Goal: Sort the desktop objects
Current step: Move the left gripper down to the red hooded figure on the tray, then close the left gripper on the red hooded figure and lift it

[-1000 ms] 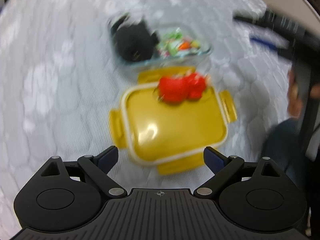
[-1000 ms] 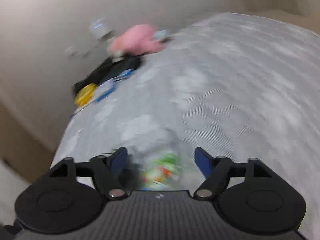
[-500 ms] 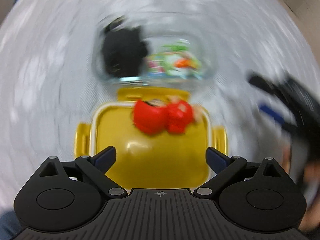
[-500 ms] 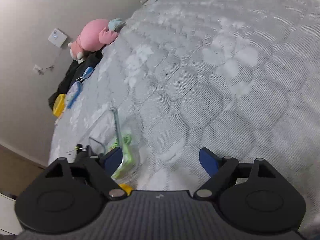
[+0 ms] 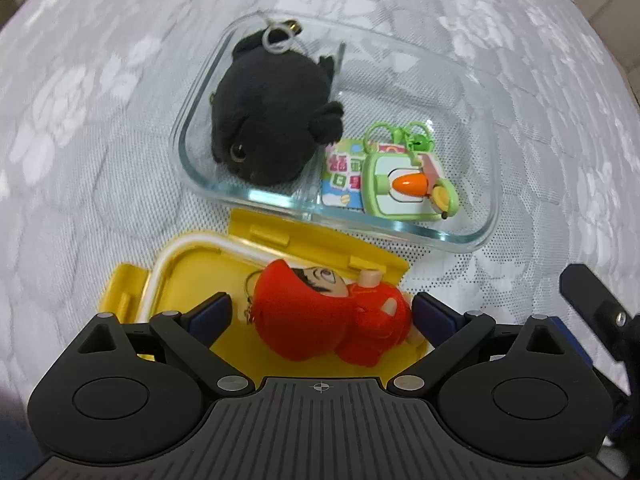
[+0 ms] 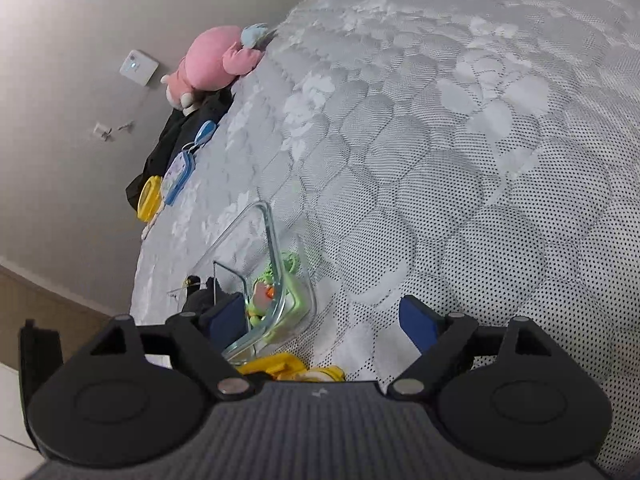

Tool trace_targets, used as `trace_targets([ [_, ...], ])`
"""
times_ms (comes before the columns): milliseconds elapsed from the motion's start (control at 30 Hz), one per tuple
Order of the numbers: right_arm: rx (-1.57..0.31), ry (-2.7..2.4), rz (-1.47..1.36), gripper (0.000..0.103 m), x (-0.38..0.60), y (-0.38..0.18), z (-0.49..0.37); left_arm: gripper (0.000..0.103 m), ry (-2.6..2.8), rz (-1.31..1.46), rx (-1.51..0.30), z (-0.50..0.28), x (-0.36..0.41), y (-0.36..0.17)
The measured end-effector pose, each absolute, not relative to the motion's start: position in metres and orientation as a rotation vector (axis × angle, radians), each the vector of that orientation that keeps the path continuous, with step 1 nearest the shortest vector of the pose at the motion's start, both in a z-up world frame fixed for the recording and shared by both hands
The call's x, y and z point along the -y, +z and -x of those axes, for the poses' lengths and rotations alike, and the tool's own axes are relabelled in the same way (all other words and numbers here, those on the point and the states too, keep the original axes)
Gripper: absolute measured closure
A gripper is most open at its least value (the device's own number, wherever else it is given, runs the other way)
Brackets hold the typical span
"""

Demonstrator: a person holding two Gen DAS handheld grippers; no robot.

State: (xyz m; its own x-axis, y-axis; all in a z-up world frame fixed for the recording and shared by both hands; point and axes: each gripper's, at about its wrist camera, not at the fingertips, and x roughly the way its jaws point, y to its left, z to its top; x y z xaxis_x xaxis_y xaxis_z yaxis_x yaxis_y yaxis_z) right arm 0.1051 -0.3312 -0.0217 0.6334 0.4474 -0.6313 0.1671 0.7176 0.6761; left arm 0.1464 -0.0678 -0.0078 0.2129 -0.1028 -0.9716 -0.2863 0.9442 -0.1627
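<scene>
Left hand-held gripper (image 5: 320, 314) and right hand-held gripper (image 6: 326, 318) both gape wide.

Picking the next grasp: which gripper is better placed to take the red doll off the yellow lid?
Left. The left gripper has open jaws on either side of the red doll on the yellow lid. The right gripper, also open, faces bare mattress beside the glass container.

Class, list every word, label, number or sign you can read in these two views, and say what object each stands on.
Colourful card in the glass container: large pink and green characters, too distorted to read.
Left gripper body: a small crosshair mark, no letters.
Right gripper body: a small pale mark, unreadable.
Nothing else carries readable text.
</scene>
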Motion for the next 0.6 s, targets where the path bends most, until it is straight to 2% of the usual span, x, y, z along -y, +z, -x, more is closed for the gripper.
trace_targets([
  [300,-0.837,0.190,-0.572,0.017,0.309,-0.005,-0.098,0.004,0.024,0.410,-1.546,-0.102,0.057,-0.013],
  [533,-0.825,0.213,-0.526,0.017,0.304,0.003,-0.092,0.004,0.064,0.446,-1.340,-0.100,0.048,0.024],
  [600,-0.833,0.218,-0.515,0.017,0.303,0.003,-0.092,0.004,0.062,0.373,-1.348,-0.112,0.059,0.017],
])
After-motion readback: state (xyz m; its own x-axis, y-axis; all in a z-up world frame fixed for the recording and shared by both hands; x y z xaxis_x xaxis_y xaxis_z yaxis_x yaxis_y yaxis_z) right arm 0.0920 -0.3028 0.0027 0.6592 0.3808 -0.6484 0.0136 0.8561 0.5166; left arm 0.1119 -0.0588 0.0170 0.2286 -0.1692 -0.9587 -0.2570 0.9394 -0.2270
